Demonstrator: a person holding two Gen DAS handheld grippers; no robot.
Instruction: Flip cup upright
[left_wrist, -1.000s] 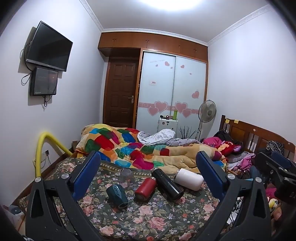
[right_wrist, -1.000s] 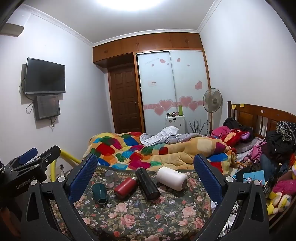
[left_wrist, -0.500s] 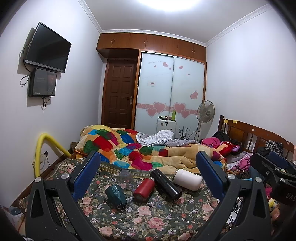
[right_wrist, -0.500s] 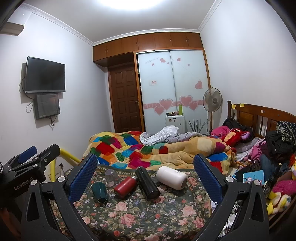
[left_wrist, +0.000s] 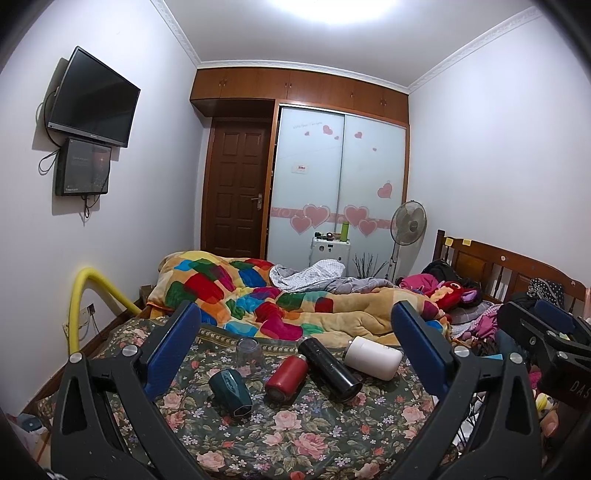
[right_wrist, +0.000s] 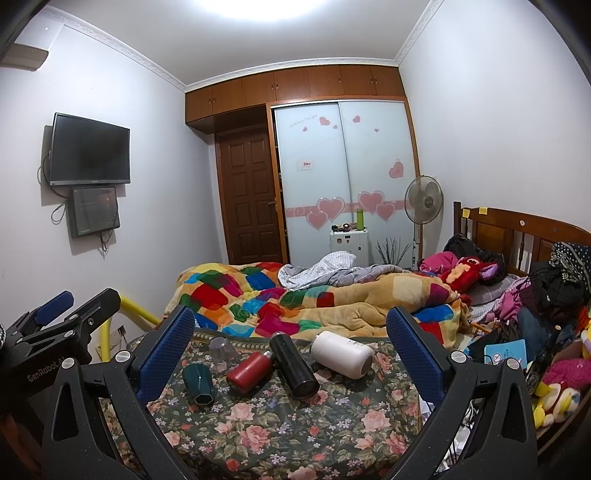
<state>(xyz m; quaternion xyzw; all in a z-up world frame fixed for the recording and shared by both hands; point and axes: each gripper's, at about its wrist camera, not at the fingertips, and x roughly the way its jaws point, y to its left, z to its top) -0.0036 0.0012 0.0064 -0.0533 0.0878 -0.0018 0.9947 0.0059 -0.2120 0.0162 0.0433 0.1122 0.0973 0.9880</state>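
Several cups and flasks lie on the flowered bedspread (left_wrist: 314, 435). A dark green cup (left_wrist: 231, 392) lies on its side, also in the right wrist view (right_wrist: 198, 384). A clear glass (left_wrist: 249, 350) stands upside down behind it (right_wrist: 221, 350). A red flask (left_wrist: 286, 378), a black flask (left_wrist: 330, 369) and a white flask (left_wrist: 373, 357) lie on their sides. My left gripper (left_wrist: 295, 343) is open and empty, well short of them. My right gripper (right_wrist: 290, 347) is open and empty too.
A patchwork blanket (left_wrist: 258, 295) is heaped behind the cups. Clothes and plush toys (right_wrist: 517, 295) pile up at the right by the wooden headboard (right_wrist: 517, 229). A yellow tube (left_wrist: 79, 295) stands at the left wall. The other gripper shows at each view's edge.
Both cameras have drifted slightly; the cups sit a little lower and closer in the left wrist view. Nothing on the bed has moved.
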